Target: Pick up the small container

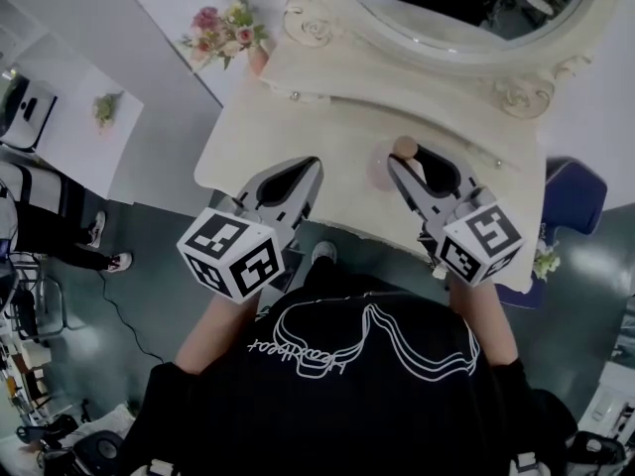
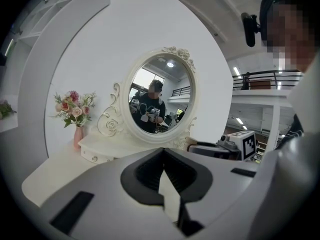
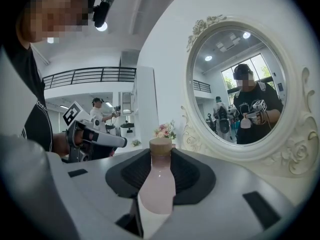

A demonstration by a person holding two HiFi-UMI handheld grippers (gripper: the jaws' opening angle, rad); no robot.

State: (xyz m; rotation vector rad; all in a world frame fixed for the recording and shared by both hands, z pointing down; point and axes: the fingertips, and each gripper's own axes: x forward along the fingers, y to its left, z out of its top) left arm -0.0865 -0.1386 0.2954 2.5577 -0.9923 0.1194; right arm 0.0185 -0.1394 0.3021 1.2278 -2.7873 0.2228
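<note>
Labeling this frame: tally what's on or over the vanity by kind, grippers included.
grippers: 2, the left gripper and the right gripper
small container: 1
flower vase: 1
mirror: 1
total: 5

The container (image 3: 156,184) looks like smooth, glossy pink plastic, its cap (image 3: 160,145) matt and wood-like. The left hand-held gripper (image 2: 164,150) and right hand-held gripper (image 1: 406,156) have matt grey plastic shells with ribbed black pads. The worktop (image 1: 298,127) and carved mirror frame (image 1: 308,20) look smooth and cream-painted.
</note>
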